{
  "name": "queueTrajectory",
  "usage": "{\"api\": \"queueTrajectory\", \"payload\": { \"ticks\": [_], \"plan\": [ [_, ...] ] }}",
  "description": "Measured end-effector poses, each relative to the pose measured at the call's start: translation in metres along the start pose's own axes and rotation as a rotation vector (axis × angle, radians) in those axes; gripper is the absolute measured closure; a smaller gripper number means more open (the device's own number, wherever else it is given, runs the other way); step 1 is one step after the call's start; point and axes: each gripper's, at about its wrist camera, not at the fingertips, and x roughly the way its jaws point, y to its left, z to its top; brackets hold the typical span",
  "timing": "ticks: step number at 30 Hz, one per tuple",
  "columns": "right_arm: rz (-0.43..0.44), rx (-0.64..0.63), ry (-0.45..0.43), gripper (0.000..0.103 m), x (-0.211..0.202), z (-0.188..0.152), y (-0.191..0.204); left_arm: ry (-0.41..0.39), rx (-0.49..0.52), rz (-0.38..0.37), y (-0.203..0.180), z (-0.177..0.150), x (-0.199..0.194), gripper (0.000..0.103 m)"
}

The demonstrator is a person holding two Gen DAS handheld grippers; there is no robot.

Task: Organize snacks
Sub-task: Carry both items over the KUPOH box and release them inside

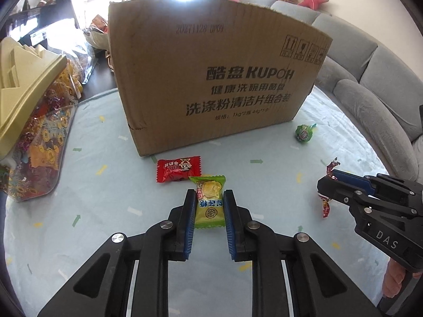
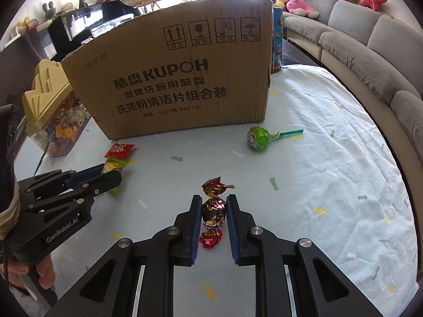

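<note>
While both grippers sat low on the pale cloth [image 2: 330,158], each of mine bracketed one sweet.
My left gripper [image 1: 210,198] pinched the flat green-yellow packet [image 1: 208,200]; my right gripper [image 2: 213,208] clamped the crinkled foil candy [image 2: 212,211]. Red wrapper [image 1: 179,168] and round green lollipop [image 2: 257,138] lay near the corrugated cardboard box [image 2: 169,84].
</note>
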Motion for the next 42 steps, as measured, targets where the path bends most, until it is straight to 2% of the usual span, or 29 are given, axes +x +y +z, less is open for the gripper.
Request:
{"api": "queueTrajectory", "payload": {
  "ticks": [10, 20, 32, 42],
  "plan": [
    [0.067, -0.049, -0.04, 0.083, -0.02, 0.009, -0.004, -0.073, -0.045, 0.021, -0.015, -0.001, -0.036, 0.082],
    [0.149, -0.093, -0.133, 0.083, -0.058, 0.025, -0.008, -0.176, -0.07, 0.044, -0.031, 0.01, -0.083, 0.082],
    [0.201, -0.146, -0.251, 0.083, -0.096, 0.076, 0.001, -0.293, -0.05, 0.089, -0.035, 0.059, -0.126, 0.082],
    [0.207, -0.169, -0.3, 0.083, -0.102, 0.124, 0.008, -0.356, -0.04, 0.116, -0.025, 0.104, -0.14, 0.082]
  ]
}}
